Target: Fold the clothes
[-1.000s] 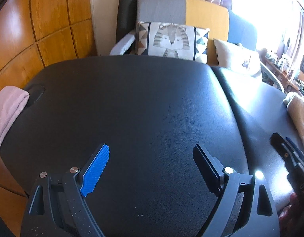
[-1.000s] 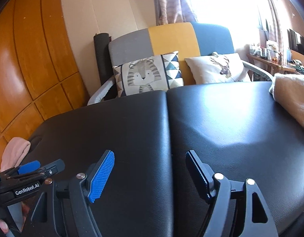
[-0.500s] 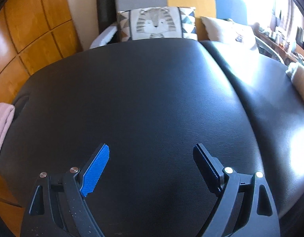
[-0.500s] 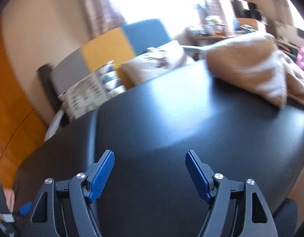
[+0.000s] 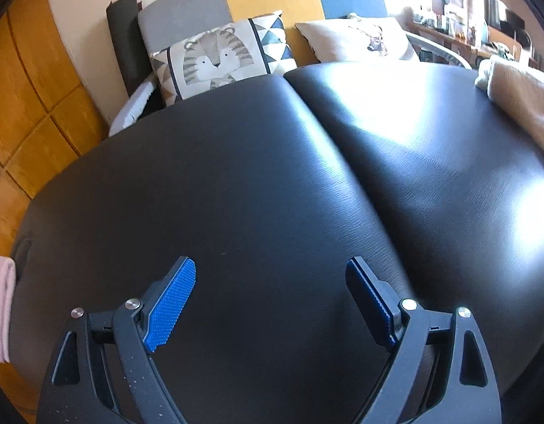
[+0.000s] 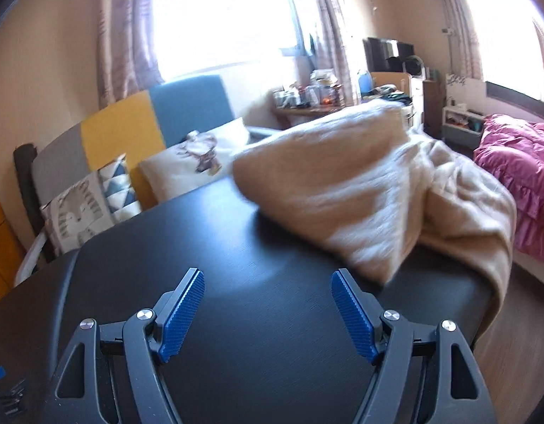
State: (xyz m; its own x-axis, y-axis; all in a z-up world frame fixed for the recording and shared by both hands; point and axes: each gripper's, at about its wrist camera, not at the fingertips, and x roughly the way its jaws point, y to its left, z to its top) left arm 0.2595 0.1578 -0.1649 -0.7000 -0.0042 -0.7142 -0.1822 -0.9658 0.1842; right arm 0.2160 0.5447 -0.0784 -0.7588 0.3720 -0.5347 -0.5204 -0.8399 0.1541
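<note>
A crumpled beige garment (image 6: pixel 374 205) lies heaped on the right end of the black padded table (image 6: pixel 236 318), spilling over its edge. My right gripper (image 6: pixel 267 289) is open, empty, just short of the heap's near corner. In the left wrist view the same beige garment (image 5: pixel 519 102) shows at the far right edge. My left gripper (image 5: pixel 270 282) hovers open and empty over the bare black table (image 5: pixel 254 183). A folded pink cloth (image 5: pixel 0 304) rests at the table's left end.
A grey, yellow and blue sofa (image 5: pixel 272 10) with a tiger cushion (image 5: pixel 219 56) and a deer cushion (image 5: pixel 364 39) stands behind the table. Wooden panelling (image 5: pixel 28 81) lines the left wall. A pink quilt (image 6: pixel 519 173) lies on the right beyond the table; cluttered shelves (image 6: pixel 314 95) stand by the window.
Both grippers have swung to the right. The beige garment has come close in the right wrist view, and the pink cloth has slid to the left edge of the left wrist view.
</note>
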